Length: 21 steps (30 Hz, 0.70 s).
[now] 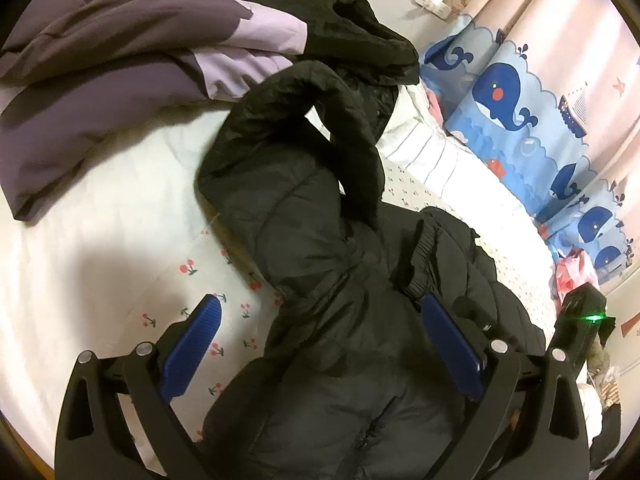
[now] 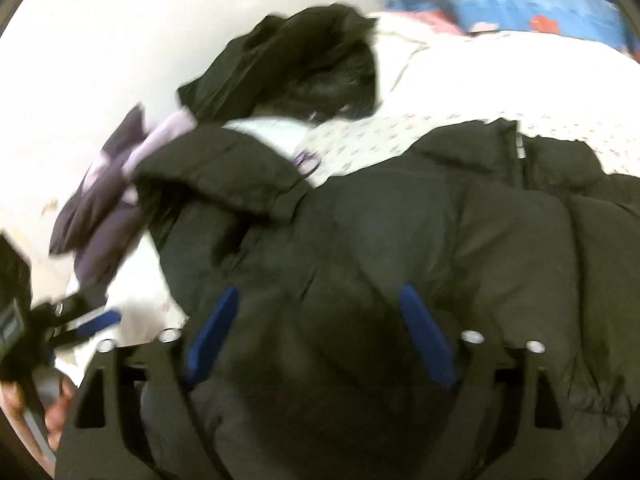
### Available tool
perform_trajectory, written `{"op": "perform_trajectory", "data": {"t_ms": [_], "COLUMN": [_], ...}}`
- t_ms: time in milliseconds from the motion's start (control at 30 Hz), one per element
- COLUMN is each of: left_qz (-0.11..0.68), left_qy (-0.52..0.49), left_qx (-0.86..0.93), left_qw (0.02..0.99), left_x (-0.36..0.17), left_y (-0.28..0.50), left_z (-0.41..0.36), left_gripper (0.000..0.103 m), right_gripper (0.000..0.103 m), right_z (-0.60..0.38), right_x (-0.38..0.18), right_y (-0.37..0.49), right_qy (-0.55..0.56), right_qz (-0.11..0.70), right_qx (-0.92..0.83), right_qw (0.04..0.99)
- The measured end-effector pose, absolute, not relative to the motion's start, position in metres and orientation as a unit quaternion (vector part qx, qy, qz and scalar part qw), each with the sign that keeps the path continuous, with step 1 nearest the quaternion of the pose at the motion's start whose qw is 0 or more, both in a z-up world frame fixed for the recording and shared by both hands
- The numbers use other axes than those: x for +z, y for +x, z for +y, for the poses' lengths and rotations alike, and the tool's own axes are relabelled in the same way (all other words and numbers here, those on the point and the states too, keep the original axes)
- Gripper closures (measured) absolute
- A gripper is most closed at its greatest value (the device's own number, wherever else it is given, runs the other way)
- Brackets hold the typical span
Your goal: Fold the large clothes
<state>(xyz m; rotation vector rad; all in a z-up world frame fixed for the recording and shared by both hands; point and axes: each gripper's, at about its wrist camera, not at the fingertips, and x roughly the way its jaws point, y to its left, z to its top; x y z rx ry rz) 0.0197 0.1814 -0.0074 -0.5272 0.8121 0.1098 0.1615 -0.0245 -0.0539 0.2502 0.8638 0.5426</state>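
White cherry-print bedsheet [image 1: 120,208] carries a black puffer jacket [image 1: 328,280] at centre, with a purple jacket [image 1: 100,72] heaped far left and whale-print curtains [image 1: 520,92] on the right. Left gripper [image 1: 320,336] is spread wide, straddling the black jacket without pinching it. Right gripper [image 2: 320,332] likewise stands wide open over the jacket's quilted body, gripping nothing.

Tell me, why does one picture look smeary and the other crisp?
Right wrist view: the black puffer jacket and bed sheet are smeared, the sheet glaring white. Left wrist view: sharp, a soft shadow on the sheet; the round edges bend the whale curtain.
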Motion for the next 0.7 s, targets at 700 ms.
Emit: {"op": "perform_trajectory", "data": {"t_ms": [700], "left_qz": [0.357], "left_qy": [0.284], "left_qx": [-0.05], "left_qw": [0.888], "left_x": [0.045], "left_y": [0.084], "left_z": [0.075], "left_gripper": [0.007], "right_gripper": [0.018], "right_z": [-0.151], "right_x": [-0.046], "right_y": [0.067], "right_qy": [0.401], "right_qz": [0.416], "right_qx": [0.183], "right_qw": [0.795]}}
